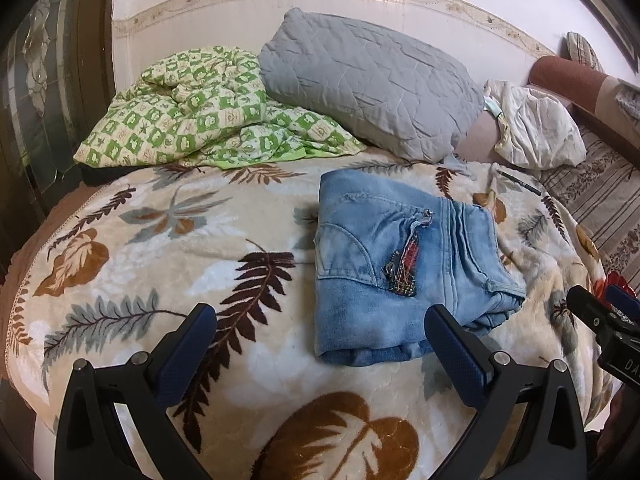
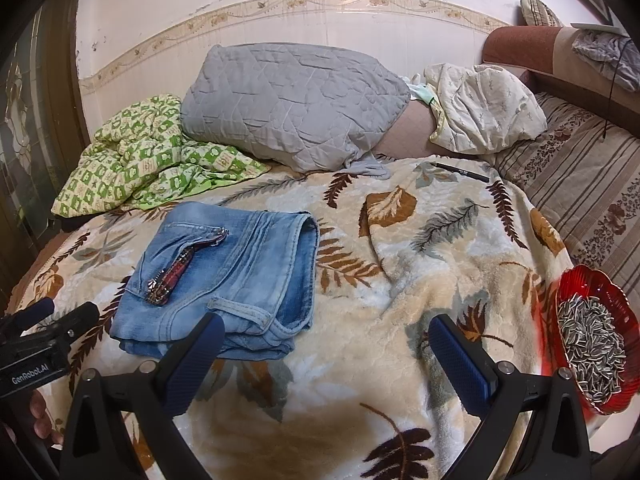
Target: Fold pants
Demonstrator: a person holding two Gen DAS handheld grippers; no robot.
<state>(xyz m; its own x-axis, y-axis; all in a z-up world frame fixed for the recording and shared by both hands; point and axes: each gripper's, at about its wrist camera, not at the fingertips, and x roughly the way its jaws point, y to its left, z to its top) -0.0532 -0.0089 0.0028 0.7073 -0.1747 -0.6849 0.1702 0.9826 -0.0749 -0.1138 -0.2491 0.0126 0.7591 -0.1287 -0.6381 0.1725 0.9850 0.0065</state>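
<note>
Light blue denim pants (image 1: pixel 400 264) lie folded into a compact stack on the leaf-patterned blanket (image 1: pixel 160 248); a red and dark patch shows on a pocket. They also show in the right wrist view (image 2: pixel 224 272), left of centre. My left gripper (image 1: pixel 320 320) is open and empty, held above the blanket just in front of the pants. My right gripper (image 2: pixel 324 332) is open and empty, just in front and to the right of the pants. It also shows at the right edge of the left wrist view (image 1: pixel 604 312).
A grey quilted pillow (image 2: pixel 292 104), a green checked blanket (image 2: pixel 148 156) and a white pillow (image 2: pixel 484 108) lie at the back. A black pen (image 2: pixel 460 170) lies on the blanket. A red bowl (image 2: pixel 628 324) of sunflower seeds sits at the right edge.
</note>
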